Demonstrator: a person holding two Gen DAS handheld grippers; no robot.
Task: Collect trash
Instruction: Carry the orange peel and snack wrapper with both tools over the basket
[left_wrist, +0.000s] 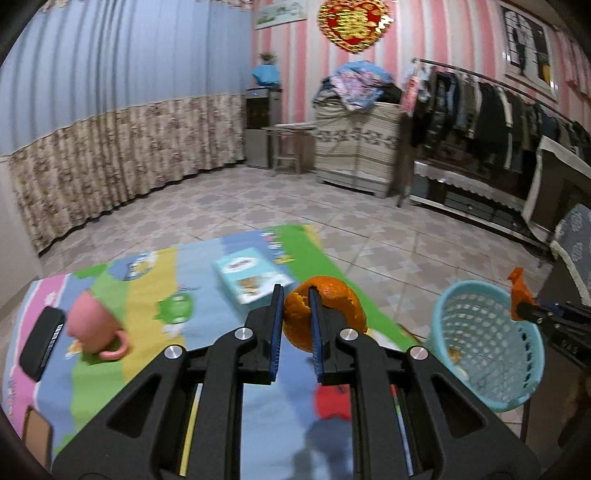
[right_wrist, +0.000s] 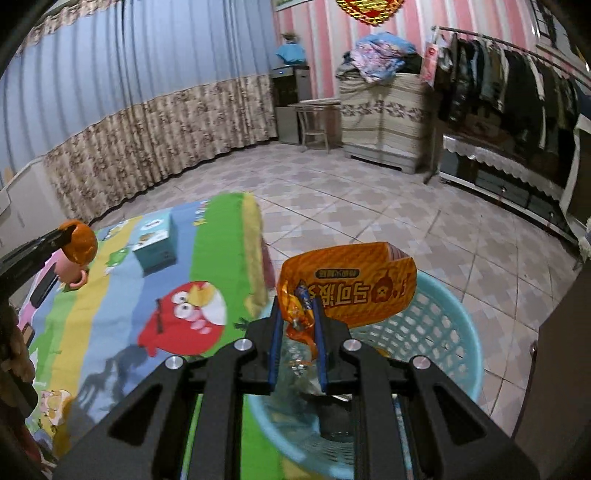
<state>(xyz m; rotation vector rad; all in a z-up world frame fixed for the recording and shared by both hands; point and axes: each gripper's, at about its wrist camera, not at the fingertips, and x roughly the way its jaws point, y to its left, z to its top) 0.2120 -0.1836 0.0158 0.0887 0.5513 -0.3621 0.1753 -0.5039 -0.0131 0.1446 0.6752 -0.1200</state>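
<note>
My left gripper is shut on an orange peel and holds it above the colourful cartoon mat, left of the light blue mesh basket. The peel also shows in the right wrist view. My right gripper is shut on an orange snack wrapper and holds it over the basket's open top. In the left wrist view the wrapper's tip pokes up at the basket's far rim.
On the mat lie a teal box, a tipped pink mug and a black device. A clothes rack and cabinet stand to the right, curtains to the left, tiled floor beyond.
</note>
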